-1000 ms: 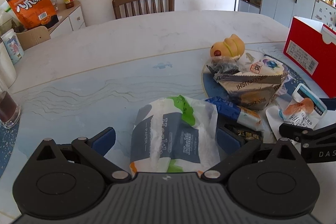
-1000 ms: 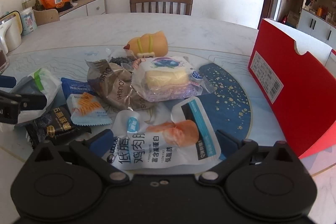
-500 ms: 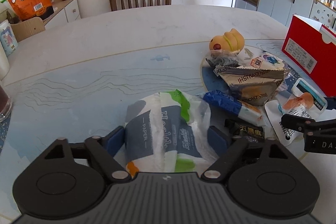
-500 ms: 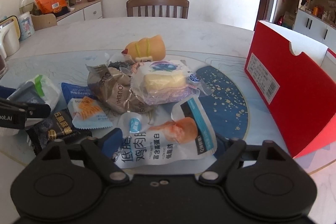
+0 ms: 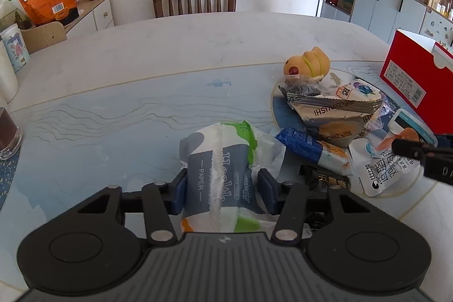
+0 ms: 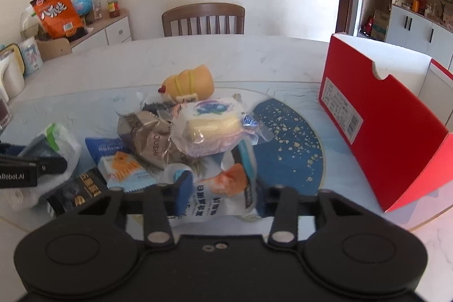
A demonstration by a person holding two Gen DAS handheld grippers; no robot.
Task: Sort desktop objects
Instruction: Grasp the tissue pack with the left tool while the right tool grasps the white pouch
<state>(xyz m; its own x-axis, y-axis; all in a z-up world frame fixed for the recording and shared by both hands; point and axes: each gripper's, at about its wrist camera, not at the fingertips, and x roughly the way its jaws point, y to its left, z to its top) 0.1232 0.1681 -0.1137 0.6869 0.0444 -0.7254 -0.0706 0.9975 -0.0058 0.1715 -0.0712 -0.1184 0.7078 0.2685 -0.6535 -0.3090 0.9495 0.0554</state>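
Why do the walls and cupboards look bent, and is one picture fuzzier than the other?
Both wrist views are fisheye, so edges bow. The left wrist view is sharp: the tissue pack print reads clearly. The right wrist view is softer, the chicken pouch lettering smeared, with the red box brightly sunlit.

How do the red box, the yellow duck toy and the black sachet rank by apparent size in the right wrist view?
1. red box
2. yellow duck toy
3. black sachet, though partly hidden and nearer the camera, so its rank against the toy is unsure.

Jaws closing on chicken pouch
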